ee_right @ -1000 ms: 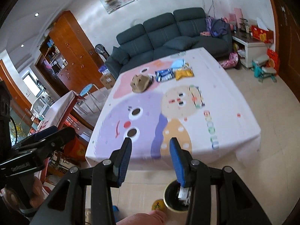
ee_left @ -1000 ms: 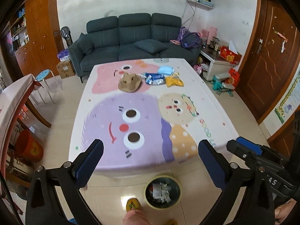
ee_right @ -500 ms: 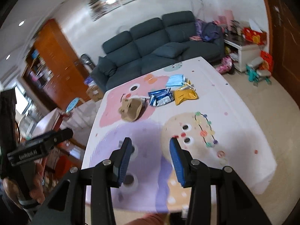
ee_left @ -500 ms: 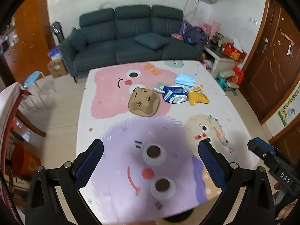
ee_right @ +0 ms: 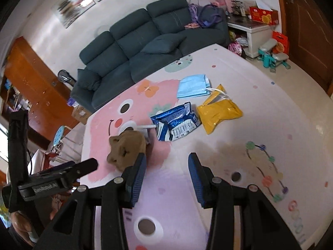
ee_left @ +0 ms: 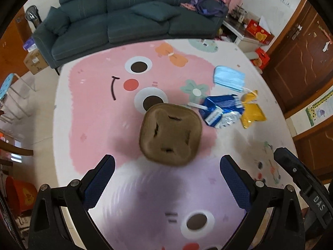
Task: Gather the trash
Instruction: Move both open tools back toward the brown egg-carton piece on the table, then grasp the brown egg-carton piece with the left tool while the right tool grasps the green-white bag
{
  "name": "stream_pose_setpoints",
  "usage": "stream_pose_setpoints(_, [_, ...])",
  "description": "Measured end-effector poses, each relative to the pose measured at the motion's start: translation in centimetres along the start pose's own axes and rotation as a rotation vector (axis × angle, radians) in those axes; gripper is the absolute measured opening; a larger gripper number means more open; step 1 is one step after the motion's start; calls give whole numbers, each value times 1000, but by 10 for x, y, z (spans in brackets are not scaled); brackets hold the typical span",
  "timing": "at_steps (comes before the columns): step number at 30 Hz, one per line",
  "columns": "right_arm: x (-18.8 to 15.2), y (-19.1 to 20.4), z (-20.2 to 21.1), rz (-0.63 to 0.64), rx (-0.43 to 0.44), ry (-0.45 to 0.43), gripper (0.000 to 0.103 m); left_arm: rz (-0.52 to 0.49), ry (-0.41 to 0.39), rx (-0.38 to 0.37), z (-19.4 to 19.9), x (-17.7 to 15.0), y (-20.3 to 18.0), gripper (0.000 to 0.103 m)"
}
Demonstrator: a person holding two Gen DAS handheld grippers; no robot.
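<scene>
My left hand-held gripper [ee_left: 166, 184] hangs wide open, empty, just short of the brown pulp tray [ee_left: 170, 133] mid-worktop [ee_left: 87, 125]; my right hand-held gripper [ee_right: 167, 174], apparently empty, stands half open. Wrappers [ee_right: 177, 124] lie beyond, clear of edges.

My right gripper [ee_right: 167, 163] hangs over the cartoon-print tablecloth [ee_right: 270, 112], jaws apart with nothing between them. Ahead lie a brown paper cup holder [ee_right: 127, 149], a blue snack wrapper [ee_right: 177, 125], a yellow packet [ee_right: 219, 112] and a blue face mask [ee_right: 193, 86]. My left gripper [ee_right: 62, 173] shows at the left edge.
</scene>
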State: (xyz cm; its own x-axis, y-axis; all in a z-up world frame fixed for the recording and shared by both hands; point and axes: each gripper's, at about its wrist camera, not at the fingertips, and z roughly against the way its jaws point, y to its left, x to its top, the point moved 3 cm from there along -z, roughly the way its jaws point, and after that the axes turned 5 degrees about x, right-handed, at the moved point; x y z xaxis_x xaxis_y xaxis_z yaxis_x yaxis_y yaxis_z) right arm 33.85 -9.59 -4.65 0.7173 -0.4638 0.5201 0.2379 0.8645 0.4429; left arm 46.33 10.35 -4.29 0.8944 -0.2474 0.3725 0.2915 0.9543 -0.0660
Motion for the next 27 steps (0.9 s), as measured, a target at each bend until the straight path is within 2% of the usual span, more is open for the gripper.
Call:
stream_pose_setpoints(7, [8, 5, -39, -14, -23, 33, 42, 8, 66, 23, -54, 18, 2, 100])
stream_pose_setpoints(12, [6, 7, -52, -9, -20, 56, 42, -12, 80, 38, -71, 19, -6, 100])
stream_pose_setpoints(13, [5, 7, -53, -6, -19, 59, 42, -14, 80, 38, -73, 20, -7, 95])
stream_pose_setpoints(14, [4, 8, -55, -2, -19, 63, 43, -14, 82, 32, -74, 20, -8, 82])
stream_pose_setpoints(15, [3, 8, -57, 1, -18, 69, 43, -12, 91, 15, -76, 20, -8, 73])
stream_pose_setpoints(17, [1, 9, -58, -1, -10, 77, 43, 0, 96, -12, -74, 19, -7, 61])
stream_pose_setpoints(27, [-5, 19, -70, 15, 32, 108, 42, 46, 55, -96, -40, 6, 12, 60])
